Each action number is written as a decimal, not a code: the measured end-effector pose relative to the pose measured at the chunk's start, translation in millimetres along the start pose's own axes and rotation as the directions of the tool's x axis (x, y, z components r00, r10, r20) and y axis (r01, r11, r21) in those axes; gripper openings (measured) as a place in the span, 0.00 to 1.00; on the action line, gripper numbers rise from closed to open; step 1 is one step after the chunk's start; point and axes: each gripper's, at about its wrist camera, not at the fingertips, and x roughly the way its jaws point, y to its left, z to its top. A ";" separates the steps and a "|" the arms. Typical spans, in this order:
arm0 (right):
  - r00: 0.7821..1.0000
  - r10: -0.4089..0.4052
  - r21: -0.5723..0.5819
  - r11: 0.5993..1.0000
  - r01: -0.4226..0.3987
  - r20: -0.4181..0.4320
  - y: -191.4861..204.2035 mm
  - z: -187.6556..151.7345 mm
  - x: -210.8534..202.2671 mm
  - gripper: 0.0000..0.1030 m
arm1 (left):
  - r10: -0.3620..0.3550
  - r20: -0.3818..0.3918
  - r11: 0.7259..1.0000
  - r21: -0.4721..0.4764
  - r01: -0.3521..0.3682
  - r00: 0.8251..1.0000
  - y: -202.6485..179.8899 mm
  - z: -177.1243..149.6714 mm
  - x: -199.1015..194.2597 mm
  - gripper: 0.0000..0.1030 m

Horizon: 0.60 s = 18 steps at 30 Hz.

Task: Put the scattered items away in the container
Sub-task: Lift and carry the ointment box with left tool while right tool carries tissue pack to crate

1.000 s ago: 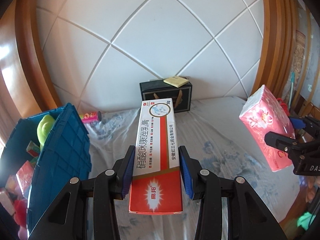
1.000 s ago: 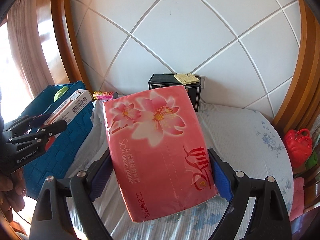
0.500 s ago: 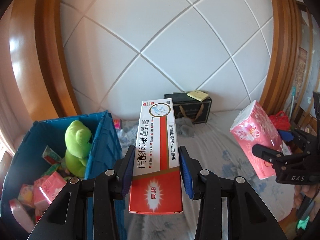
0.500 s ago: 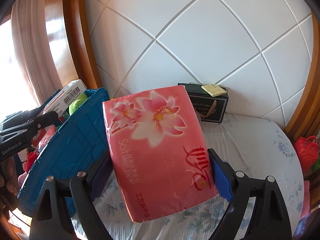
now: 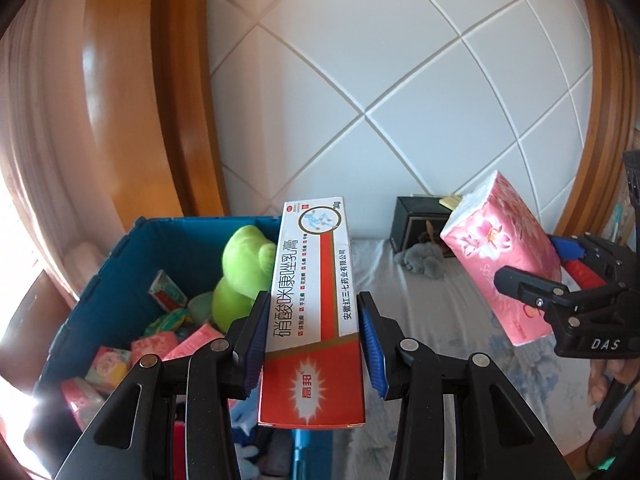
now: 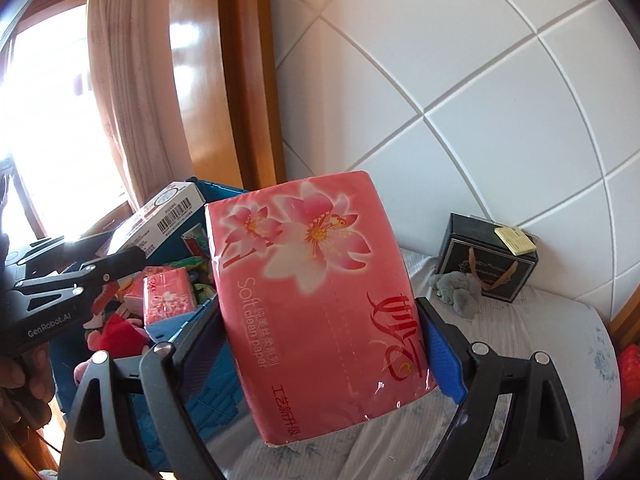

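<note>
Left gripper (image 5: 312, 336) is clamped tight on the ointment box (image 5: 314, 304), which juts forward above the blue bin's (image 5: 132, 248) near edge. Right gripper (image 6: 324, 344) squeezes the pink tissue pack (image 6: 320, 288) between its pads, held in the air just beside the bin, over the bedsheet (image 6: 540, 328).

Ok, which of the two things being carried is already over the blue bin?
The long red and white box in the left hand-held gripper; the pink tissue pack is over the bed.
</note>
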 end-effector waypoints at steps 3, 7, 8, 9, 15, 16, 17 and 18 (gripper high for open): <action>0.999 0.045 -0.037 0.998 -0.045 0.002 22.5 14.3 11.2 0.86 | 0.047 -0.005 0.998 -0.037 -0.047 0.999 26.6 -7.8 -6.9 0.40; 0.995 0.102 -0.077 0.992 -0.103 -0.008 56.7 30.9 32.0 0.86 | 0.109 -0.014 0.990 -0.088 -0.109 0.994 61.0 -16.1 -12.8 0.40; 0.993 0.115 -0.088 0.989 -0.116 -0.010 64.4 35.0 36.8 0.86 | 0.121 -0.017 0.987 -0.100 -0.122 0.992 69.2 -17.7 -14.1 0.40; 0.992 0.128 -0.098 0.987 -0.129 -0.012 71.6 38.5 41.0 0.86 | 0.129 -0.021 0.985 -0.112 -0.130 0.991 77.0 -19.2 -15.2 0.40; 0.980 0.200 -0.155 0.967 -0.201 -0.021 109.7 59.5 62.9 0.86 | 0.186 -0.030 0.972 -0.143 -0.188 0.982 113.6 -28.2 -26.8 0.40; 0.977 0.210 -0.164 0.964 -0.211 -0.023 116.8 64.0 67.0 0.86 | 0.194 -0.030 0.969 -0.149 -0.196 0.981 118.1 -29.7 -28.8 0.40; 0.975 0.222 -0.171 0.960 -0.223 -0.025 124.2 68.4 70.9 0.86 | 0.201 -0.031 0.967 -0.156 -0.203 0.979 122.7 -31.1 -30.7 0.40; 0.972 0.232 -0.182 0.955 -0.233 -0.027 131.3 73.1 74.9 0.86 | 0.208 -0.032 0.964 -0.162 -0.211 0.978 127.3 -32.4 -31.8 0.40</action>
